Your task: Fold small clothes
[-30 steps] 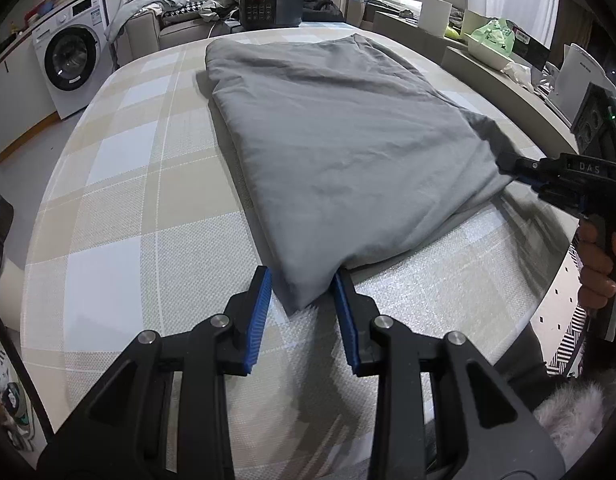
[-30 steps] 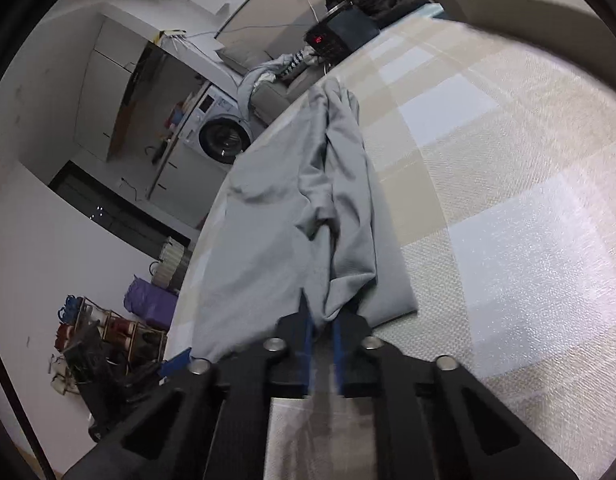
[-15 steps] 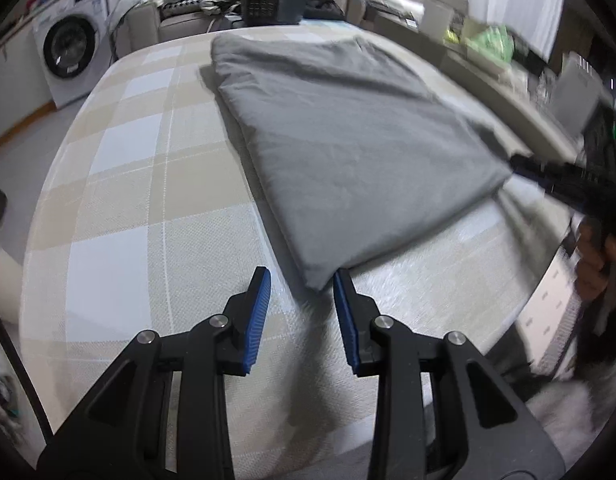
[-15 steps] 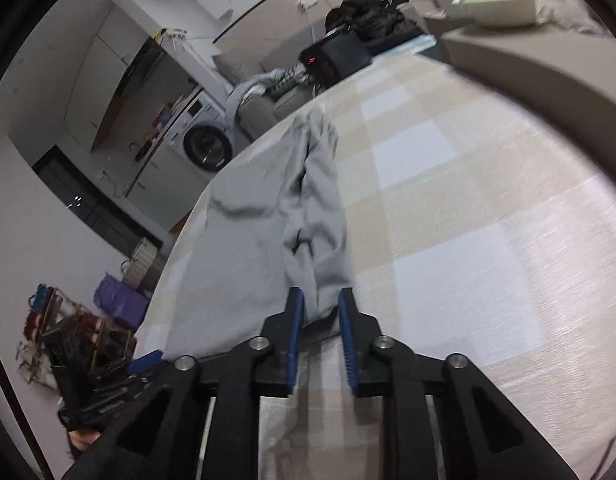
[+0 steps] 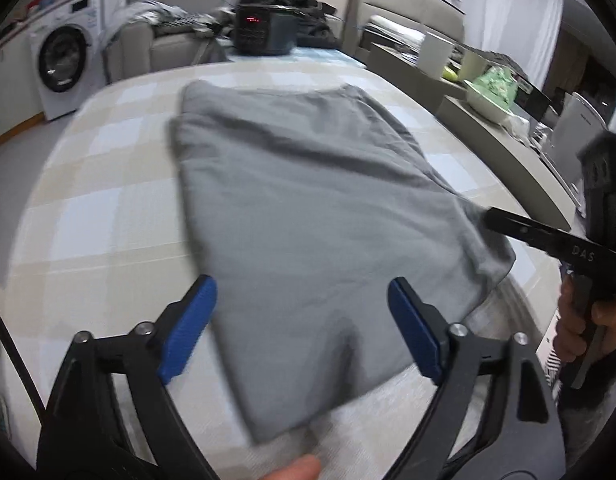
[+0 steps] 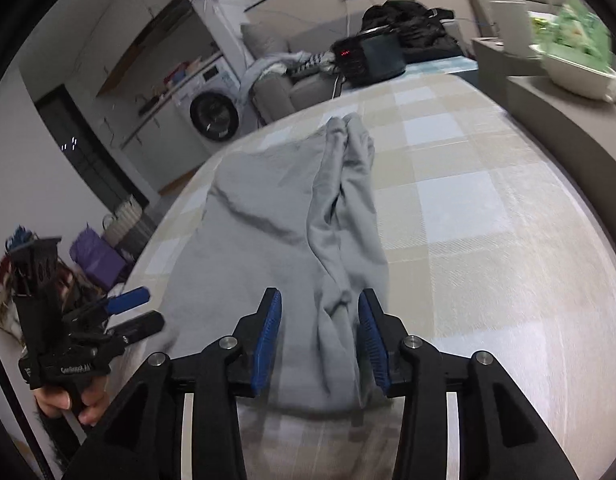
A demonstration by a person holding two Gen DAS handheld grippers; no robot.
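Observation:
A grey folded garment [image 5: 308, 216] lies flat on the checked table [image 5: 88, 208]. My left gripper [image 5: 302, 328] is wide open over its near edge, one blue pad [image 5: 188, 324] on each side, holding nothing. My right gripper [image 6: 320, 340] is open with its pads straddling the bunched near-right corner of the garment [image 6: 340, 240]. The right gripper also shows in the left wrist view [image 5: 556, 240] at the garment's right corner, and the left gripper shows in the right wrist view [image 6: 124, 312] at far left.
A black appliance with red lights [image 5: 264, 32] stands past the table's far edge. A washing machine [image 5: 64, 64] is at back left. A grey counter [image 5: 500, 136] with a bowl [image 5: 488, 96] runs along the right. Beige checked cloth [image 6: 488, 216] lies right of the garment.
Both grippers have let go of the garment's corners and opened wide. The left gripper has moved forward over the garment's near edge.

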